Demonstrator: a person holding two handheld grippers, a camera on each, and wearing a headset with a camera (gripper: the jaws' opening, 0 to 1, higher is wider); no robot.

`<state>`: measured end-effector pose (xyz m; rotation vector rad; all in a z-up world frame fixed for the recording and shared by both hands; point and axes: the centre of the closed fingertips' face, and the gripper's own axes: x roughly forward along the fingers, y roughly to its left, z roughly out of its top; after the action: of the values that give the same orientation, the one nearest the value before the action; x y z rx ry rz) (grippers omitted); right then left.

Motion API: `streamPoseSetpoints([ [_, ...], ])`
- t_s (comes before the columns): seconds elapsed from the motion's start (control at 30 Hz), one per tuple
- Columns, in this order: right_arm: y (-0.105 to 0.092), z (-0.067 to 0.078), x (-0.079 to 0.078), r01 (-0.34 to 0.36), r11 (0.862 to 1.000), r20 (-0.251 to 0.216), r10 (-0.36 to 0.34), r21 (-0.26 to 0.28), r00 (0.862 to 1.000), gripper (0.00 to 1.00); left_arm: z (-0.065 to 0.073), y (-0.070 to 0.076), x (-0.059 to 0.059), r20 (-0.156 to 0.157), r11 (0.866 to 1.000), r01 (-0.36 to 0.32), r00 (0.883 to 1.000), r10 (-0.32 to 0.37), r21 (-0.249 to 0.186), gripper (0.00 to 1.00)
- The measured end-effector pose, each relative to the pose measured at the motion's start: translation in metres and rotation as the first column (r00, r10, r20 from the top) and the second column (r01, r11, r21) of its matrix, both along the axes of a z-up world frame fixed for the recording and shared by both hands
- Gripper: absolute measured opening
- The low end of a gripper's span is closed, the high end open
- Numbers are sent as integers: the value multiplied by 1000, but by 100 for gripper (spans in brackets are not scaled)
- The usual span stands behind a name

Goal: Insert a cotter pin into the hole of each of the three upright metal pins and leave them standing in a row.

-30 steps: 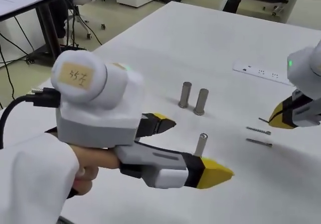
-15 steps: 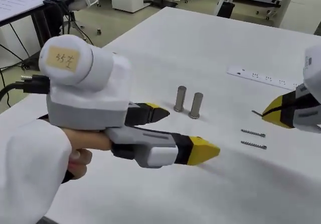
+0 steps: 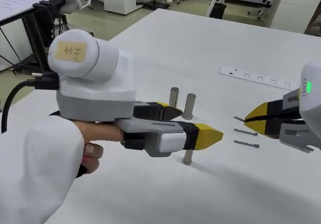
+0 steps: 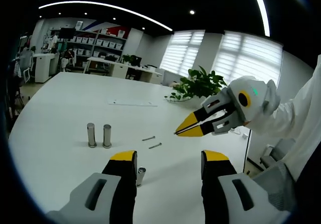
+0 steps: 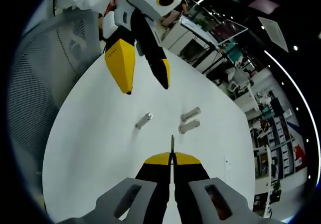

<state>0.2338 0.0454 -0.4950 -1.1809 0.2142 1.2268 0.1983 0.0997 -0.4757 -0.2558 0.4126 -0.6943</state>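
Note:
Two upright metal pins stand side by side on the white table. A third pin stands nearer, its top hidden behind my left gripper, which hovers open over it. In the left gripper view this pin sits just inside the left jaw of the left gripper. My right gripper is shut on a cotter pin that sticks out of its tip, to the right of the pins. Two more cotter pins lie on the table.
A white power strip lies at the back right of the table. Beyond the table's far edge are office chairs and desks. A black cable runs from the back of the left gripper off the left side.
The right gripper has come in from the right edge with its cotter pin. The left gripper now covers the top of the near pin. The head camera has shifted.

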Motion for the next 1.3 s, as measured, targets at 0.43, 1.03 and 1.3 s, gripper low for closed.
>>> streamPoseSetpoints([
  [0.43, 15, 13, -28, -66, 997, 39, 65, 28, 997, 0, 1, -18, 5, -21, 996, 12, 1000, -14, -84, 22],
  [1.03, 24, 13, -37, -91, 995, 30, 90, 41, 996, 0, 1, -28, 2, -36, 994, 48, 998, -52, -102, 5],
  [1.3, 25, 13, -38, -98, 994, 41, 96, 38, 995, 0, 0, -29, 1, -38, 993, 57, 997, -61, -103, 1],
])
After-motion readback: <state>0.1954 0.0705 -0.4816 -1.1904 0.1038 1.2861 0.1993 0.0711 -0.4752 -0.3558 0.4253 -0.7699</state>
